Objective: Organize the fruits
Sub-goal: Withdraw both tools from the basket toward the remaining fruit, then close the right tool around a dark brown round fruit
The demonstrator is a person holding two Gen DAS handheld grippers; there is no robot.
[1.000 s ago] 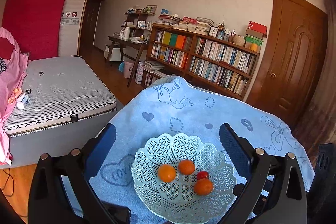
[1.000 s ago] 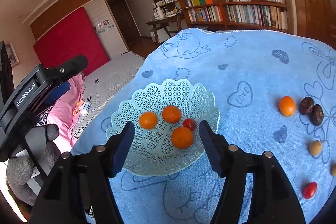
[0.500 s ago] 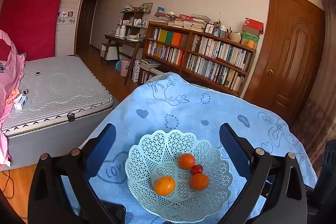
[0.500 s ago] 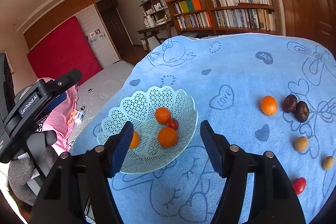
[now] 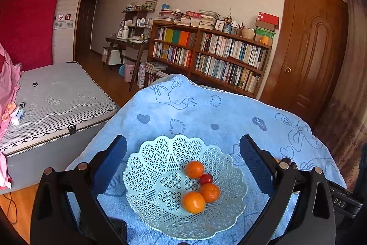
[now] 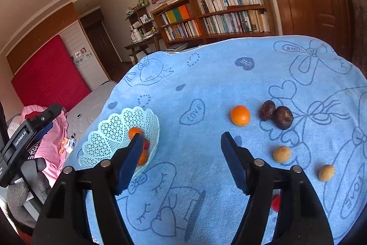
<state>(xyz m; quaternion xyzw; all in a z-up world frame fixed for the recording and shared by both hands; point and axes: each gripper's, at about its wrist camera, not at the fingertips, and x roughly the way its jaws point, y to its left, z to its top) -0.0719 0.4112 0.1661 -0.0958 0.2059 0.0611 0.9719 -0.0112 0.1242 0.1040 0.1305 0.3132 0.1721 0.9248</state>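
- Right tool (image 6: 180, 159): black frame showing silver screws, fingers wearing ribbed blue pads (image 6: 234, 164).
- Left tool (image 5: 183, 153): matching; a grey glove (image 6: 21, 196) gripping its "GenRobot.AI" body.

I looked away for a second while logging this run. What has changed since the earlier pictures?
The right gripper has swung right, away from the basket toward the loose orange and dark fruits on the cloth. Inside the basket, one orange has rolled across to join the others. Both grippers stay open and empty; the left gripper still frames the basket.
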